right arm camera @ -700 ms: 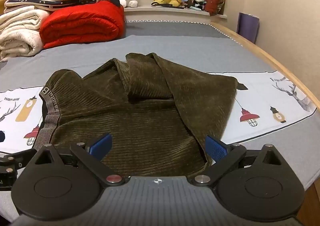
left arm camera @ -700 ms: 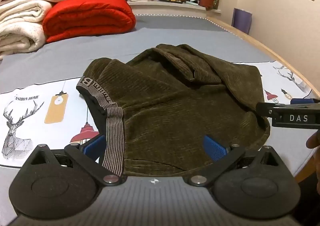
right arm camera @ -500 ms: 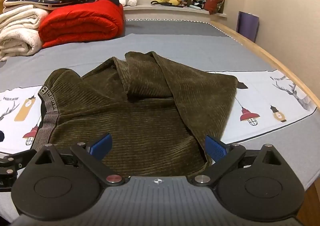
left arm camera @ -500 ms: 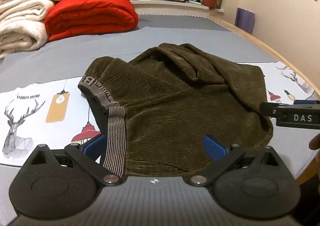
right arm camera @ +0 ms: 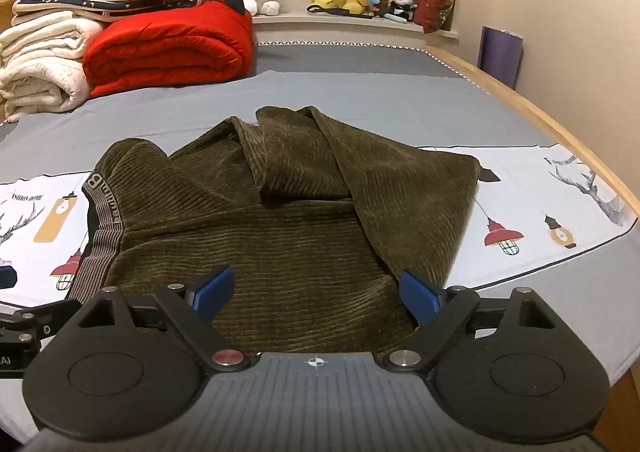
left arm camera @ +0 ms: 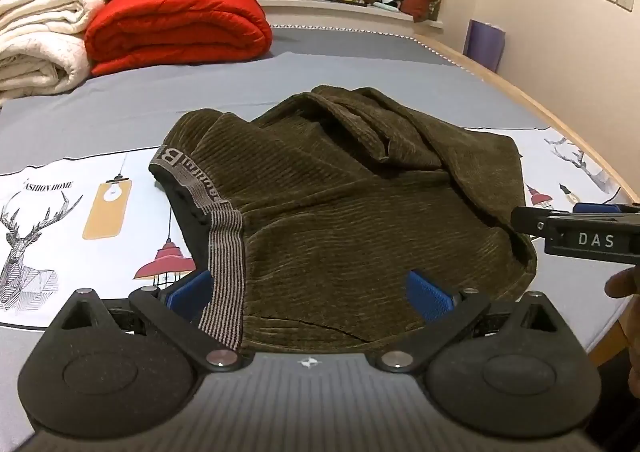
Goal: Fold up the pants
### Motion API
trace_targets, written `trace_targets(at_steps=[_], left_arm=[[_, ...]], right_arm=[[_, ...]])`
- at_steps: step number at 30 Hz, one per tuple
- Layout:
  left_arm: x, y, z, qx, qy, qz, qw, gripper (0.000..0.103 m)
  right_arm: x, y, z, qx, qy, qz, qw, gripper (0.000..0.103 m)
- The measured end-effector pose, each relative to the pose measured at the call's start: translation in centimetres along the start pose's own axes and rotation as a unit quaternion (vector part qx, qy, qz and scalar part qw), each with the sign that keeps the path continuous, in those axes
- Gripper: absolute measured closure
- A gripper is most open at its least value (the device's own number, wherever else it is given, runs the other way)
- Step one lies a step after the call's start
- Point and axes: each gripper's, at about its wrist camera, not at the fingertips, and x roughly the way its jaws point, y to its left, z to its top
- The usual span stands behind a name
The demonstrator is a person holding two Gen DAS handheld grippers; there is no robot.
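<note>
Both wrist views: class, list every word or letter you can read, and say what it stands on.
"DAS": on the right gripper, seen in the left wrist view.
"ASHION HOME", first letter cut off: on the printed sheet, above the deer.
"B", then letters too distorted to read: on the pants' waistband.
Small caption by the right-hand deer: blurred.

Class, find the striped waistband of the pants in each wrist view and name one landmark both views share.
Left wrist: waistband left of centre, running down to the left gripper's left pad.
Right wrist: waistband at the far left, left of the right gripper.
Shared landmark: red quilt, upper left in both.
</note>
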Motion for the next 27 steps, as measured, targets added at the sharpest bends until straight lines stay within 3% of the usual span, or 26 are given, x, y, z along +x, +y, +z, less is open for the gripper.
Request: trace_targets(at_steps=[4, 27], left_arm=[[-0.25, -0.02, -0.01, 0.001, -0.007, -0.006, 1.0, 0.0], [-0.16, -0.08, -0.16, 0.0, 0.002, -0.015, 0.9999, 0.0]], right_arm=[[0.17, 0.2, -0.1, 0.0, 0.003, 0.001, 1.0, 0.019], [-0.07, 0.97, -0.19, -0.021, -0.001, 0.011, 1.0, 0.019]])
